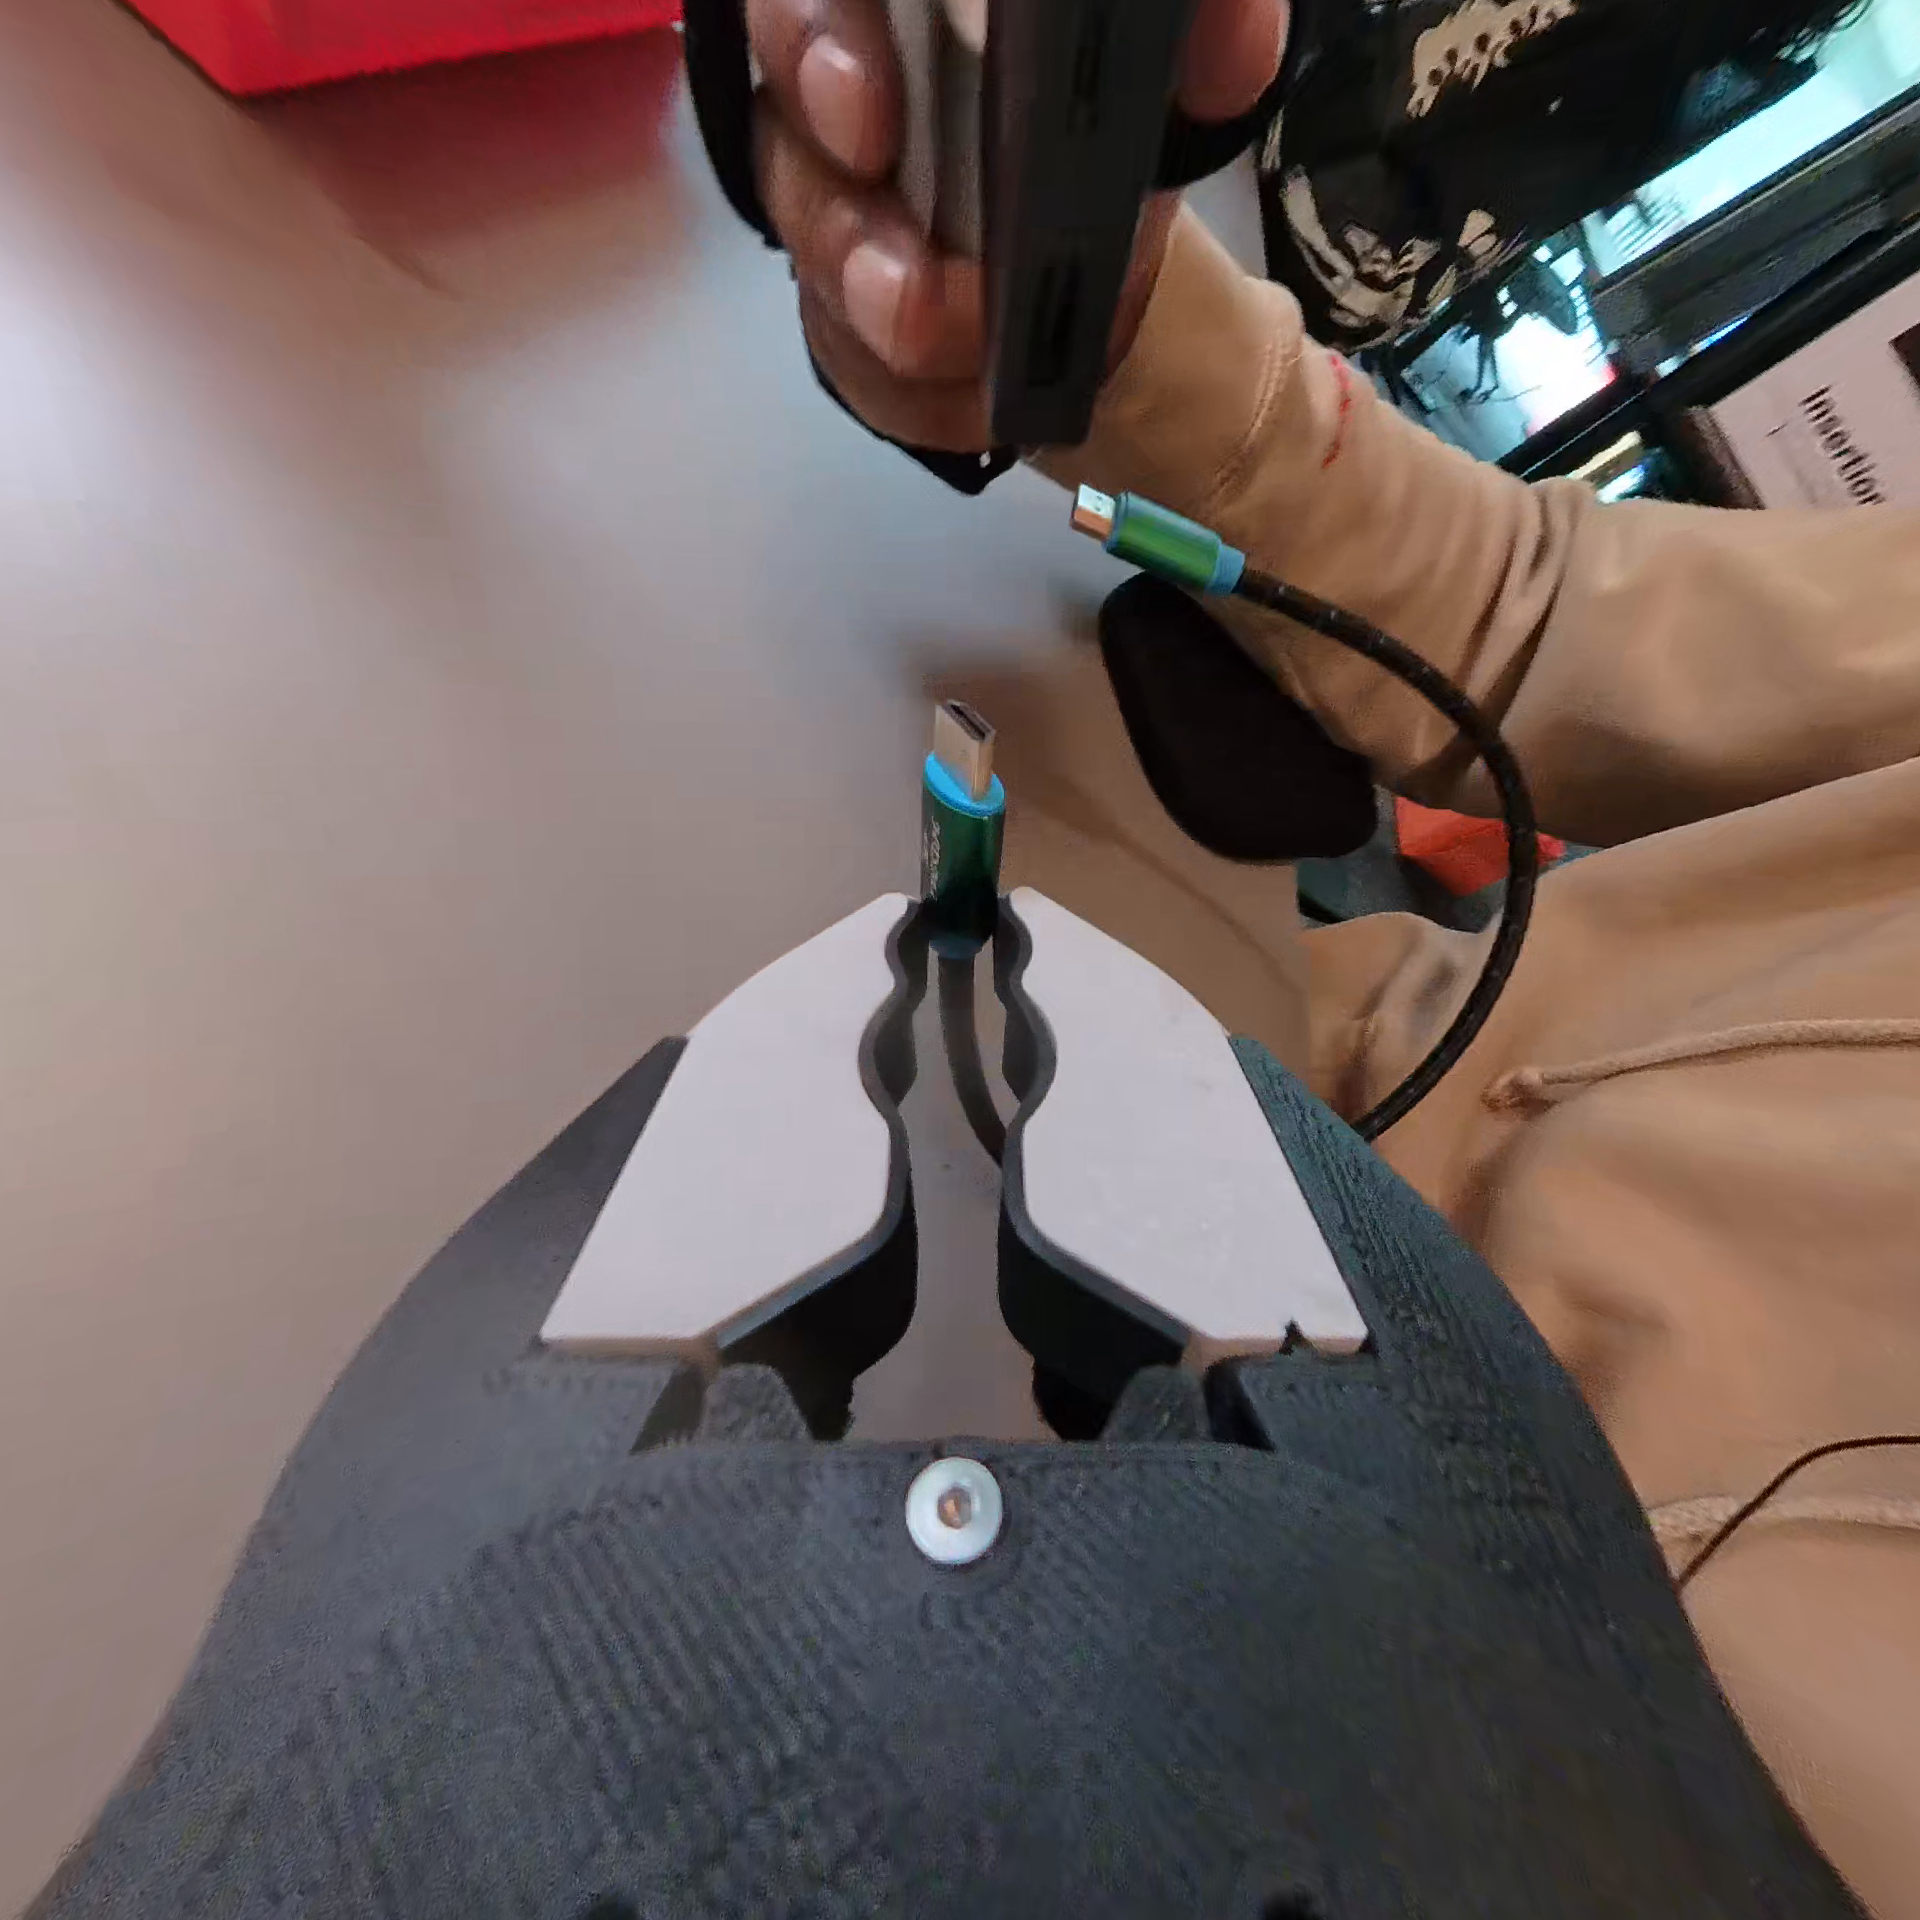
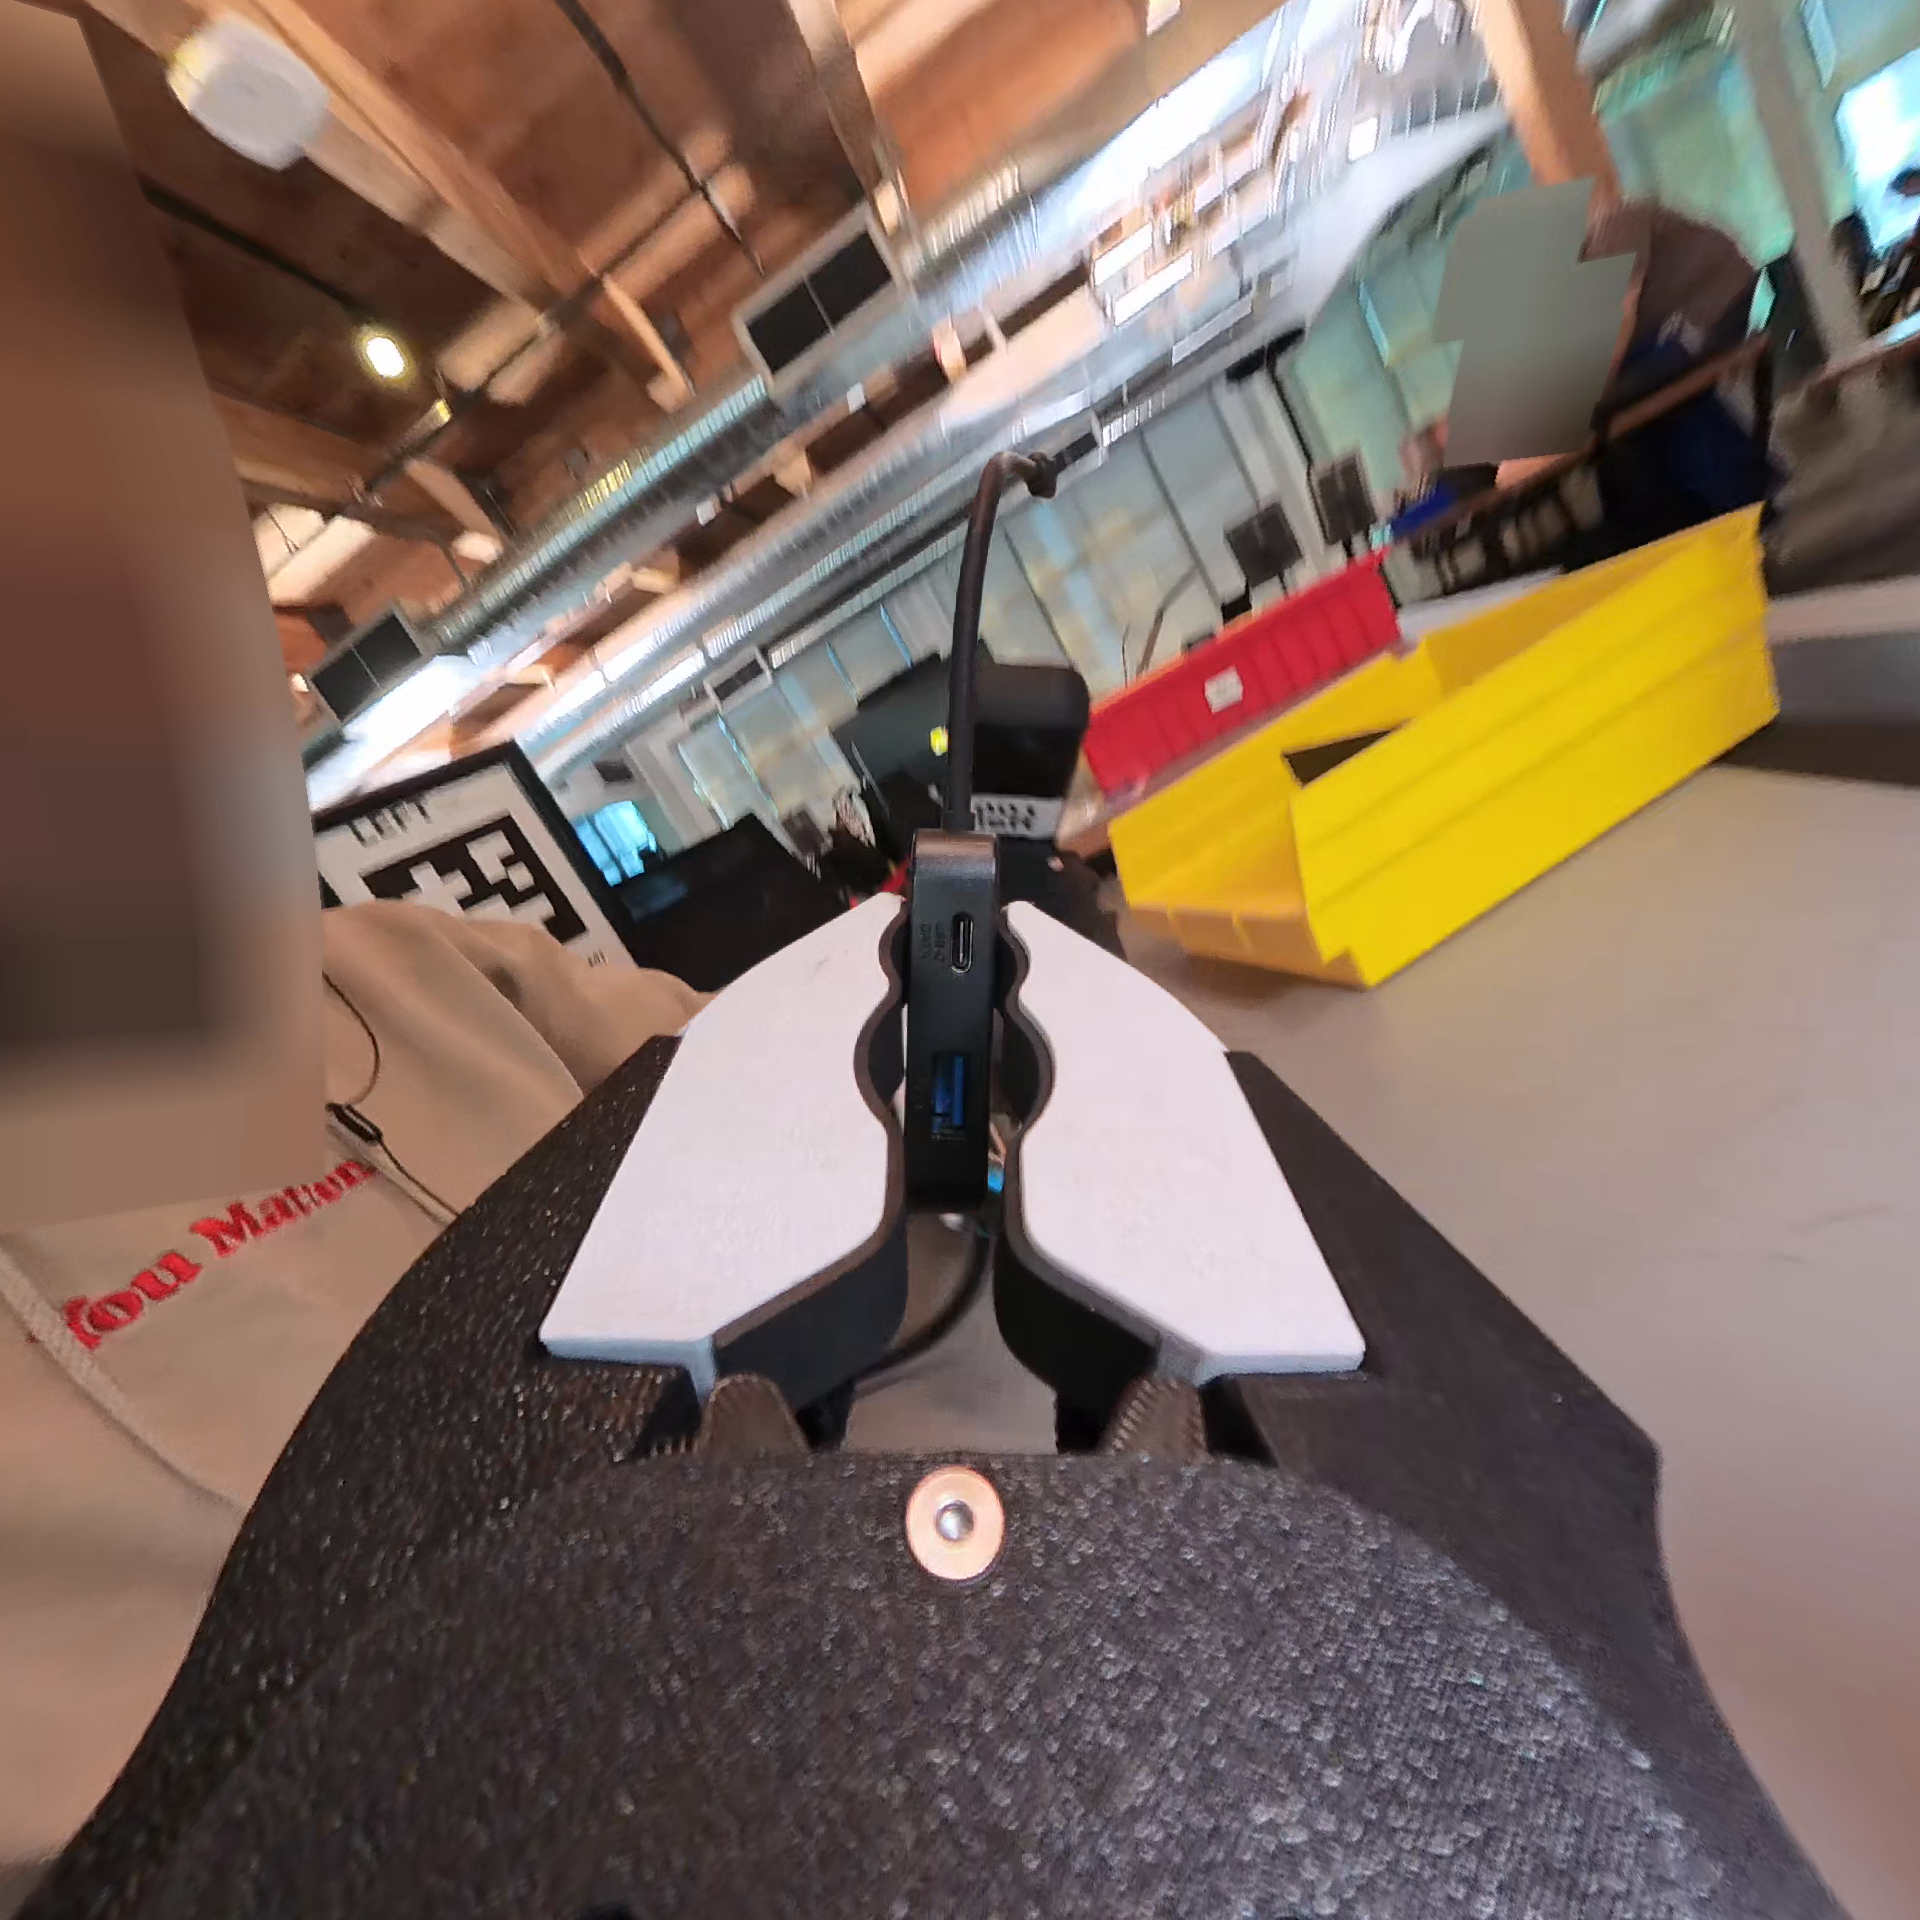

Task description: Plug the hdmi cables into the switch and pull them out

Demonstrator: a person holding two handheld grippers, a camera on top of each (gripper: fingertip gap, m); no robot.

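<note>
My left gripper (image 1: pixel 958 914) is shut on a green HDMI plug with blue collars (image 1: pixel 961 831); its metal tip points away from me, above the beige table (image 1: pixel 416 623). Its black braided cable (image 1: pixel 1496 831) loops right to the cable's other green plug (image 1: pixel 1158 535), which hangs free near a tan sleeve. A gloved hand (image 1: pixel 894 239) holds the other gripper's black handle at the top. My right gripper (image 2: pixel 951 935) is shut on the black switch (image 2: pixel 948 1039), held on edge with a small port and a blue port facing me. The switch's own black lead (image 2: pixel 966 644) rises from its far end.
A red box (image 1: pixel 416 42) sits at the table's far left corner in the left wrist view. In the right wrist view a yellow bin (image 2: pixel 1455 790) and a red bin (image 2: pixel 1247 675) stand on the grey table at right. A tan hoodie (image 2: pixel 208 1351) fills the left.
</note>
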